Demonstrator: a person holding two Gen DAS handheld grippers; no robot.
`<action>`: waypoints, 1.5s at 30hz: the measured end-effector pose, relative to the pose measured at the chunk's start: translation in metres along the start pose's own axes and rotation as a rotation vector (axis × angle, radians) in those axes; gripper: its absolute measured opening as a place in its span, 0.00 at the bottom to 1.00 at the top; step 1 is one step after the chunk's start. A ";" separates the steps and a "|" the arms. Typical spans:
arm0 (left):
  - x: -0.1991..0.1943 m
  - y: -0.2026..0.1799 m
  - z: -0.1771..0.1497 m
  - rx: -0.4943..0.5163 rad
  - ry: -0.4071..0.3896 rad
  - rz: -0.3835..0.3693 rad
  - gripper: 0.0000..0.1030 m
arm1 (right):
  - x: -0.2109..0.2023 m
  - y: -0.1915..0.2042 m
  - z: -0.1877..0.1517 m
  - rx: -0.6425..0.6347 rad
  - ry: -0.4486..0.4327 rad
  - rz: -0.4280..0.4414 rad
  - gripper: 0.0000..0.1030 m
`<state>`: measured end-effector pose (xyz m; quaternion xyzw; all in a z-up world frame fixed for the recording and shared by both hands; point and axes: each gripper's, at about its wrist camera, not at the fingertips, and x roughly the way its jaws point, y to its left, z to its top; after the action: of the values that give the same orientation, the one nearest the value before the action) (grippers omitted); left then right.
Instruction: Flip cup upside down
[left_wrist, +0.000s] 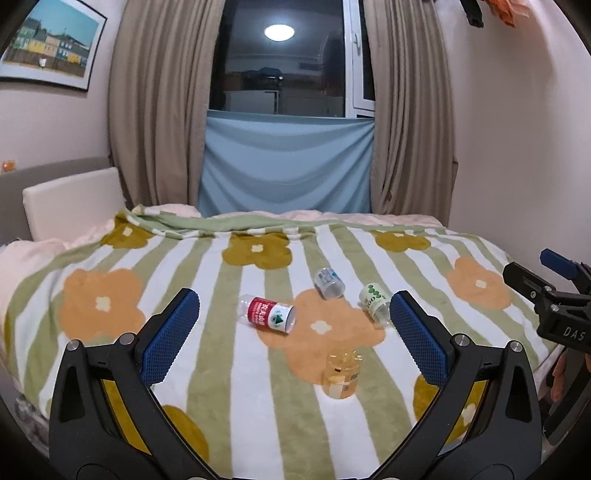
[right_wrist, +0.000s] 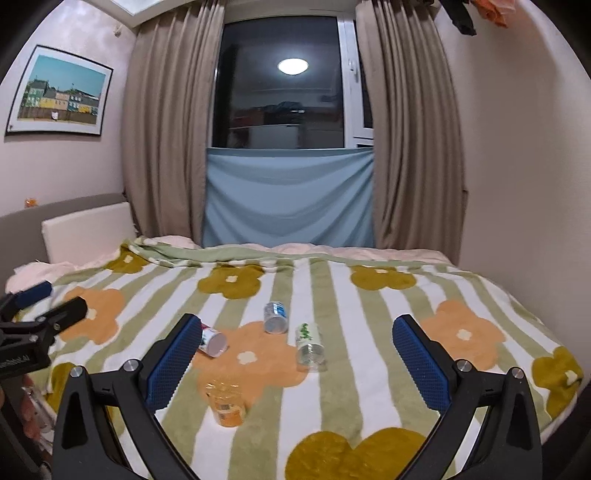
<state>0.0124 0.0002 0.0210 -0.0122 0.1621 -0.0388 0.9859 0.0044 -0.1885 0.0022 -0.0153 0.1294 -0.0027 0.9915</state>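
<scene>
Several small cups lie on a flowered, striped blanket (left_wrist: 221, 369). A clear yellowish cup (left_wrist: 341, 373) stands closest, its rim orientation hard to tell; it also shows in the right wrist view (right_wrist: 225, 400). A red-labelled cup (left_wrist: 267, 314) (right_wrist: 212, 341), a blue-labelled cup (left_wrist: 328, 282) (right_wrist: 276, 317) and a green-labelled cup (left_wrist: 375, 302) (right_wrist: 309, 347) lie on their sides. My left gripper (left_wrist: 295, 325) is open and empty, above the near bed. My right gripper (right_wrist: 295, 350) is open and empty too.
The bed blanket (right_wrist: 369, 369) runs to a curtained window (left_wrist: 284, 110) at the back. A white headboard cushion (left_wrist: 70, 206) is at left, a wall (left_wrist: 517, 147) at right. The right gripper shows at the left view's right edge (left_wrist: 546, 291).
</scene>
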 end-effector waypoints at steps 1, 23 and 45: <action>0.000 0.000 -0.001 0.000 0.002 -0.001 1.00 | 0.001 0.000 -0.002 -0.002 0.004 -0.008 1.00; 0.004 -0.007 -0.010 0.013 0.012 0.000 1.00 | -0.005 -0.005 -0.004 0.013 0.012 -0.025 1.00; 0.003 -0.002 -0.011 0.015 0.005 0.004 1.00 | -0.005 -0.005 -0.003 0.011 0.011 -0.025 1.00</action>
<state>0.0117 -0.0017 0.0101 -0.0046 0.1641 -0.0381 0.9857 -0.0014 -0.1938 0.0006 -0.0112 0.1348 -0.0157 0.9907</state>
